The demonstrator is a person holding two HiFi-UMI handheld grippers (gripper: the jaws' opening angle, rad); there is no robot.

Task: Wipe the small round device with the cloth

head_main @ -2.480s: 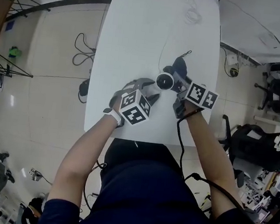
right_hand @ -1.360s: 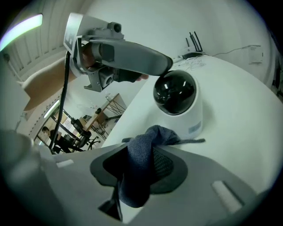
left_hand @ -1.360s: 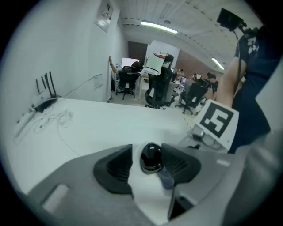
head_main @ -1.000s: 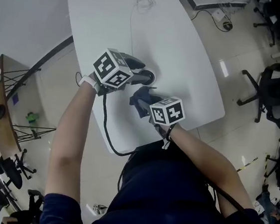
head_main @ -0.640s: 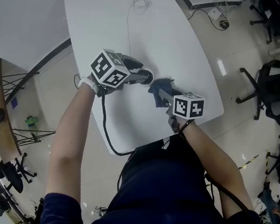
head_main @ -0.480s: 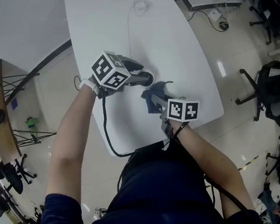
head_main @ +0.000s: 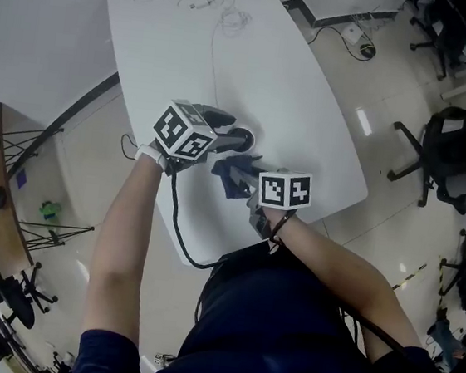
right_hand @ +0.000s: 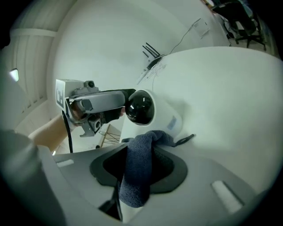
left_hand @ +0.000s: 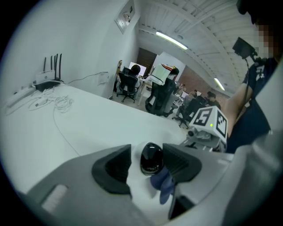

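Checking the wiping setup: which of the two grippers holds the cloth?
The right gripper, jaws shut on the blue cloth. The left gripper has none; its jaws, just opening, hold the small round device.

The device (head_main: 244,138) sat on the table (head_main: 295,80), near the middle of the head view. It was between the jaws of the left gripper (head_main: 235,139), which reached in from the left. Both jaws lay against it, though they had just been opening. The cloth (head_main: 231,178) was just below the device, pinched in the right gripper (head_main: 240,182), which came from the lower right. Cables (head_main: 224,9) lay at the table's far end, at the upper left. Chairs (head_main: 437,155) stood at the right edge.
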